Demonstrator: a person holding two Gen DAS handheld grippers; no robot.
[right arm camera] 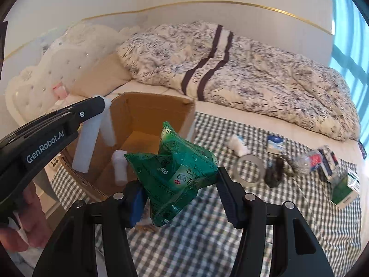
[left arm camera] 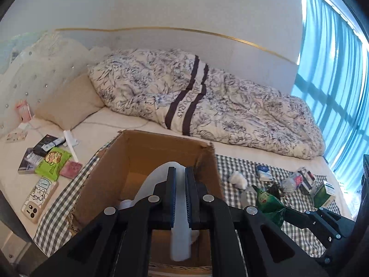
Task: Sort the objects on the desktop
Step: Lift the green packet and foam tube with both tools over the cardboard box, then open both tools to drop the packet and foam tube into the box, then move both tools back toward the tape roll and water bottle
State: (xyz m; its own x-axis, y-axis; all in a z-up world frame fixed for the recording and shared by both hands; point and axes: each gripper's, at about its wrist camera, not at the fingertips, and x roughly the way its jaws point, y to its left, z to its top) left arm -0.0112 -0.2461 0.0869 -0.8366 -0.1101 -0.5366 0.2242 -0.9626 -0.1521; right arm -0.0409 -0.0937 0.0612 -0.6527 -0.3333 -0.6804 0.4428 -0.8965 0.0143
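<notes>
Left tongs (left arm camera: 180,175) clamp a bent white plastic strip (left arm camera: 182,235) above the brown cardboard box (left arm camera: 147,152), its tip hidden; right tongs (right arm camera: 180,184) grip a crumpled green foil packet (right arm camera: 175,168)

The cardboard box's (left arm camera: 147,161) floor is mostly hidden behind the left gripper (left arm camera: 180,173). The person's hand (right arm camera: 16,228) is cut off by the frame edge. Print on the small boxes (right arm camera: 332,161) is unreadable.

"GenRobot.AI" on left gripper (right arm camera: 105,106); "999" on green bag (right arm camera: 175,170).
</notes>
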